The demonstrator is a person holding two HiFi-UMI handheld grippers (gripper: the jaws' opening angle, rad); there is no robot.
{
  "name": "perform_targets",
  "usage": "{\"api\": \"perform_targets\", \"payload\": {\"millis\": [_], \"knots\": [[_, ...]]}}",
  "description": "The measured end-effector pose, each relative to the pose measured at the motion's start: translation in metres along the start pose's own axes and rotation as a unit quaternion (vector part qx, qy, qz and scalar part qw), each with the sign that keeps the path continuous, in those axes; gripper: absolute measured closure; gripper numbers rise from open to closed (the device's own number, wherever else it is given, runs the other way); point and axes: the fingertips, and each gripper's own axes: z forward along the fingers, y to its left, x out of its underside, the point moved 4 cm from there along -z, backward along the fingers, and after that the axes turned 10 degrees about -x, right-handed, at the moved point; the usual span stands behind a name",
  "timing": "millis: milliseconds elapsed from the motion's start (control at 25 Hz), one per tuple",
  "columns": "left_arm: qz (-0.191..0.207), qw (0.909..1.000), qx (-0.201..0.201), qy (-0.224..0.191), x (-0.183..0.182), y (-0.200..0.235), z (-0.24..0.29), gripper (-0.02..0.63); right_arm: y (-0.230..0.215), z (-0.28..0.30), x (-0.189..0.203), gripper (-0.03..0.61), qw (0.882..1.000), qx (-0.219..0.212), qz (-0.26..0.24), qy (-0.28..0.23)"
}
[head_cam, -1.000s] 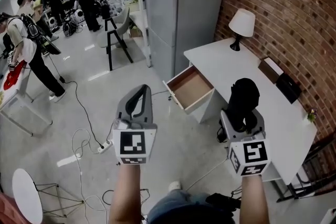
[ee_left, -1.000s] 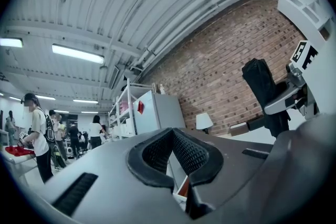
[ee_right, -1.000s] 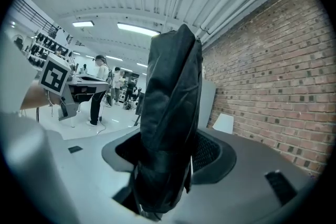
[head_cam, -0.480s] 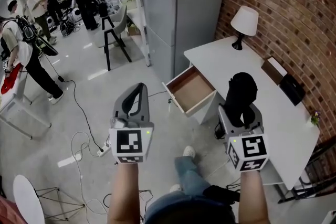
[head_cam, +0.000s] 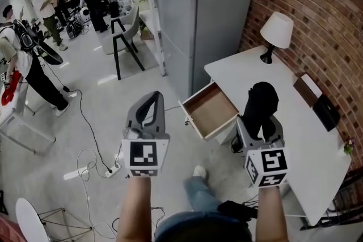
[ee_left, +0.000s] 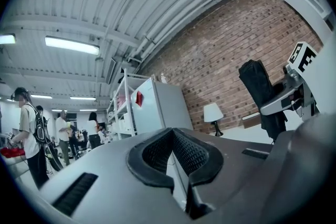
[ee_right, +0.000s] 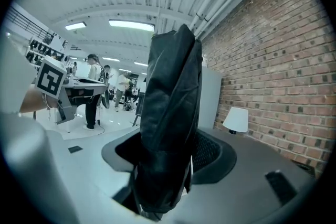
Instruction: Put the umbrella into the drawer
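Holding umbrella (ee_right: 173, 92) in right gripper (ee_right: 167, 162) | left gripper (ee_left: 176, 139) jaws together | drawer (head_cam: 211, 111) open under desk (head_cam: 300, 127)

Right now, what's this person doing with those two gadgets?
A person holds a gripper in each hand. The right gripper is clamped on a folded black umbrella, which stands upright in its jaws. The left gripper is closed and empty. Ahead, the white desk has its drawer pulled open and empty; the umbrella is not in it yet.

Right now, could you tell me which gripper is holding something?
The right gripper, shut on the black umbrella; the left gripper's jaws are together and empty.
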Motion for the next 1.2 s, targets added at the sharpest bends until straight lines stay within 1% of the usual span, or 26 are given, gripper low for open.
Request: {"api": "perform_targets", "payload": {"millis": [200,360,600,720,840,960,1040,1200], "knots": [[-0.002,0.9999,0.000,0.013,0.020,0.002,0.072,0.612,-0.031,0.066,0.006,0.331,1.000,-0.009,0.010,0.012],[0.015,0.9993,0.012,0.033,0.039,-0.002,0.127,0.612,-0.053,0.116,0.014,0.331,0.999,-0.020,0.021,0.025],[0.014,0.9980,0.016,0.060,0.072,-0.007,0.191,0.612,-0.075,0.184,0.037,0.331,0.997,-0.041,0.032,0.059],[0.024,0.9967,0.025,0.073,0.089,-0.010,0.209,0.611,-0.076,0.208,0.048,0.331,0.996,-0.047,0.035,0.074],[0.027,0.9945,0.027,0.097,0.106,-0.008,0.220,0.612,-0.074,0.227,0.062,0.331,0.994,-0.048,0.042,0.091],[0.014,0.9928,0.035,0.113,0.126,-0.010,0.230,0.611,-0.069,0.243,0.077,0.331,0.991,-0.050,0.059,0.108],[0.008,0.9914,0.052,0.120,0.138,-0.016,0.237,0.612,-0.066,0.254,0.088,0.331,0.989,-0.051,0.068,0.118],[0.012,0.9878,0.091,0.126,0.159,-0.026,0.251,0.612,-0.061,0.273,0.112,0.330,0.985,-0.048,0.084,0.140]]}}
